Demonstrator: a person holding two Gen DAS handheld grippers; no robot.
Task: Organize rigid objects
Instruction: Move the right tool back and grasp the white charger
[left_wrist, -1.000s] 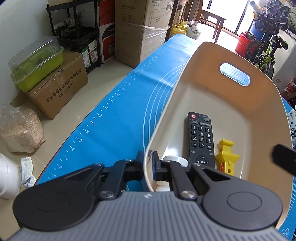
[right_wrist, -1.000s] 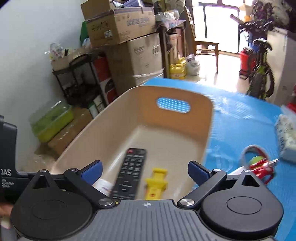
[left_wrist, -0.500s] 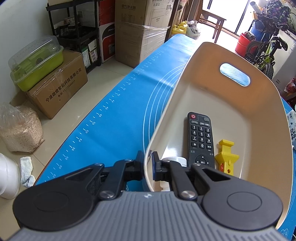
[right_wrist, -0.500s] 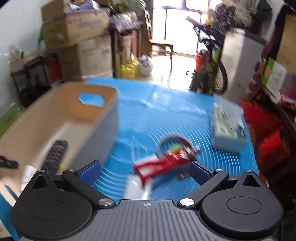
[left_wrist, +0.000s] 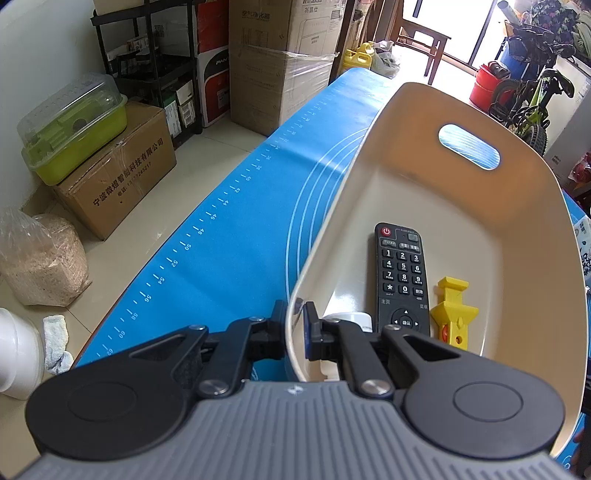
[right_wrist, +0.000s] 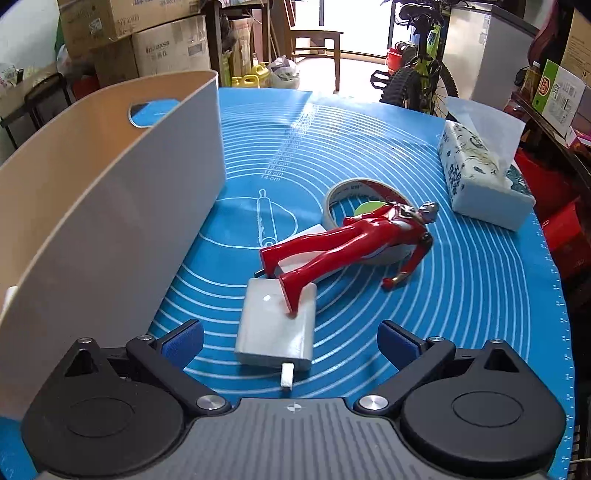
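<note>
- Clamping the near rim of the beige plastic bin (left_wrist: 424, 184) between the pads of the left gripper (left_wrist: 295, 328), presumably to steady it for loading; black remote control (left_wrist: 402, 275) and yellow plastic piece (left_wrist: 455, 308) lying inside.
- Hovering with the right gripper (right_wrist: 291, 341) spread wide, empty, beside the bin, over the white power adapter (right_wrist: 275, 332); probably next to go in.
- Resting across that adapter and a white tape roll (right_wrist: 364, 221): a red toy figure (right_wrist: 354, 240), complicating a clean pick.

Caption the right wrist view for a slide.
Open right tongs over white charger, red figure lying across it, beside beige bin.
</note>
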